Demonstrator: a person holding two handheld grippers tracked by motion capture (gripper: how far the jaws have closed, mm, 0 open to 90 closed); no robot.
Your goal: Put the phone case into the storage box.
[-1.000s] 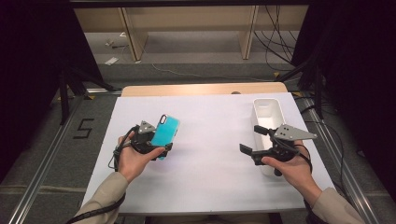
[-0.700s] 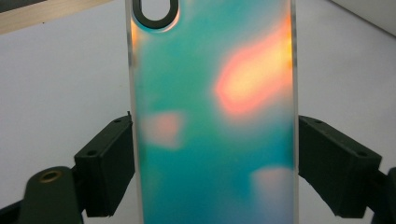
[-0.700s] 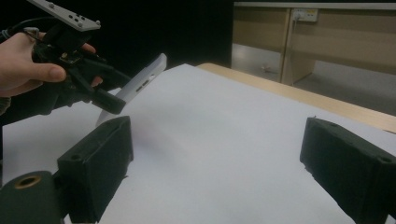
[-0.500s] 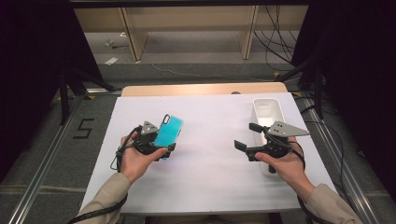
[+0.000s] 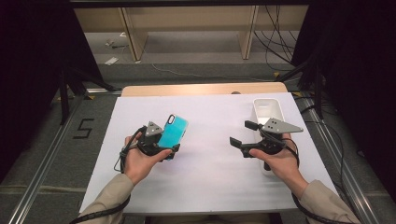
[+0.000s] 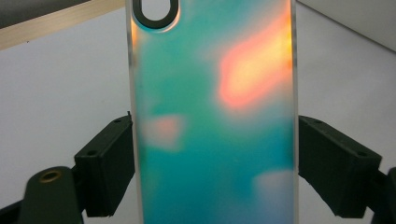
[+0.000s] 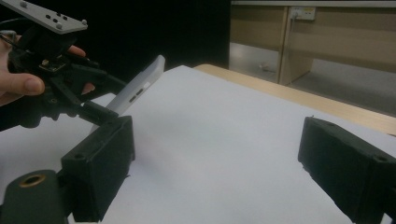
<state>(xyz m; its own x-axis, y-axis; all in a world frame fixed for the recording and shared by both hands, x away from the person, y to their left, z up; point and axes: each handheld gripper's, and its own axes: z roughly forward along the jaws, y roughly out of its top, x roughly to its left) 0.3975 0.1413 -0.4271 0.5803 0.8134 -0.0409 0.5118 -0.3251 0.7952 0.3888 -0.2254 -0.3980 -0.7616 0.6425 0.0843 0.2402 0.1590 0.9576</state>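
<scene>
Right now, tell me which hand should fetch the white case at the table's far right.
Right. The right gripper has open, empty jaws beside the white case. The left gripper is across the table, its jaws clamped on the teal phone case.

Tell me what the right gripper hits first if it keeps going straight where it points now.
Probably the phone case held tilted in the left gripper. The right gripper has open, empty jaws aimed across the white sheet toward it; depth is unclear.
</scene>
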